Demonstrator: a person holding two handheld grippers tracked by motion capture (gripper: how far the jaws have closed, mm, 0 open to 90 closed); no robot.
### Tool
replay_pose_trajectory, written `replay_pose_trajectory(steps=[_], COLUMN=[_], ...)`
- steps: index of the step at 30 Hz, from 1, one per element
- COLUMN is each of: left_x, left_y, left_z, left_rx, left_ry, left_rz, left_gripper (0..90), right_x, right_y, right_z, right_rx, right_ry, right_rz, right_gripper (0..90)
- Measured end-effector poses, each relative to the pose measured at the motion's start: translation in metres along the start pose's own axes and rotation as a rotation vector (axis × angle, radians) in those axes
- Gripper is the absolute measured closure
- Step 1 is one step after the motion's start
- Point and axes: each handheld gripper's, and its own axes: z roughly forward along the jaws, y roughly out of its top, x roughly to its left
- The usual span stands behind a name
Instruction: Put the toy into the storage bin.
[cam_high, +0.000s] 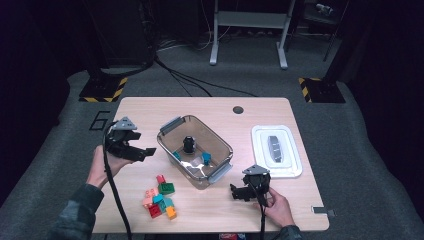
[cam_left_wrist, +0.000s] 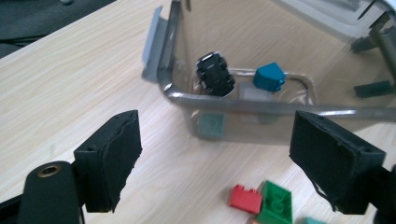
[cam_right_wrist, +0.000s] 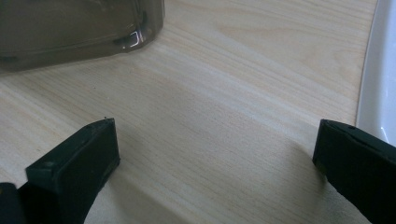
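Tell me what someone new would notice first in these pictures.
Probably the clear plastic box in the middle of the table, with a black wheel and a few blue bricks inside. Next, the bright pile of toy bricks in front of it, and the white lid lying off to the right. The left gripper and right gripper, both open, flank the box.

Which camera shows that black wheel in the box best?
The left gripper view: the wheel is close, its tread plain. In the high view it is small and dark. The right gripper view catches the box's corner.
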Motion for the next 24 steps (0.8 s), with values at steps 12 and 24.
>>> replay_pose_trajectory(steps=[12, 24], left_x=[-0.001, -0.014], left_y=[-0.049, -0.084], left_z=[0.002, 0.009], left_rx=[-0.038, -0.014], left_ry=[0.015, 0.022], left_rz=[-0.078, -0.113], left_gripper=[8.9, 6.6], right_x=[-0.001, -0.003], right_y=[0.0, 0.001], right_z=[0.0, 0.001], right_rx=[-0.001, 0.002], right_ry=[0.009, 0.015], right_rz=[-0.008, -0.029], right_gripper=[0.0, 0.0])
